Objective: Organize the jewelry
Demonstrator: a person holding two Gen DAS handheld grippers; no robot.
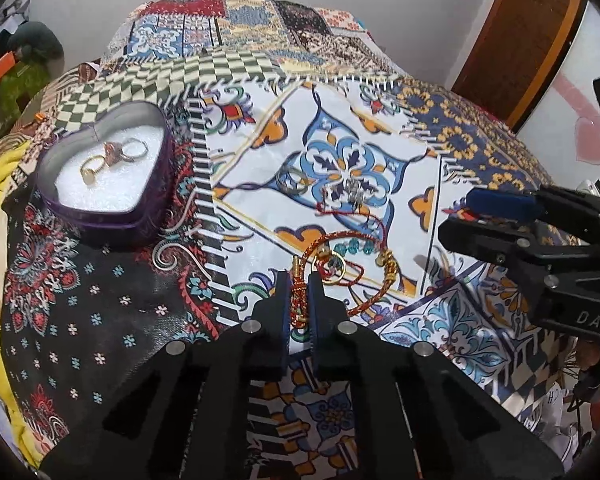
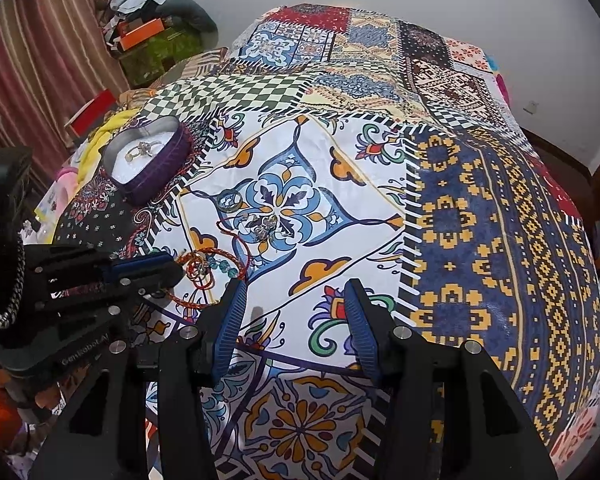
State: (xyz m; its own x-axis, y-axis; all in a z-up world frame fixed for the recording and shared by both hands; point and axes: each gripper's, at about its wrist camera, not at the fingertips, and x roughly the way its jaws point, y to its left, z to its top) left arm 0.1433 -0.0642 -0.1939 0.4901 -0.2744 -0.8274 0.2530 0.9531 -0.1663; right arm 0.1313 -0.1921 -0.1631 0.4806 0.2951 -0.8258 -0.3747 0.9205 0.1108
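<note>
A: Red braided bracelet (image 1: 364, 280), lower centre, is pinched at one end by the left gripper (image 1: 299, 280); right gripper (image 2: 296, 292) gapes empty.

B: Risk?

A: Tangled gold ring (image 1: 332, 266) may drag along, missing the heart-shaped tin (image 1: 104, 172) upper left.

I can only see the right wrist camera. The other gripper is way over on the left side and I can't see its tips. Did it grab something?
Observer: Yes. In the left wrist view the left gripper is closed on the red-and-gold braided bracelet.

Operator: Is there other stuff tangled with it?

Observer: A gold ring lies inside the bracelet's loop, just past the fingertips, with teal beads beside it.

Operator: What's in the heart box? It's tiny for me.

Observer: The heart-shaped tin holds three rings on white padding: a gold ring with a pale stone, a copper-coloured ring and a silver ring.

Operator: And my gripper?

Observer: The right gripper is open and holds nothing.
</note>
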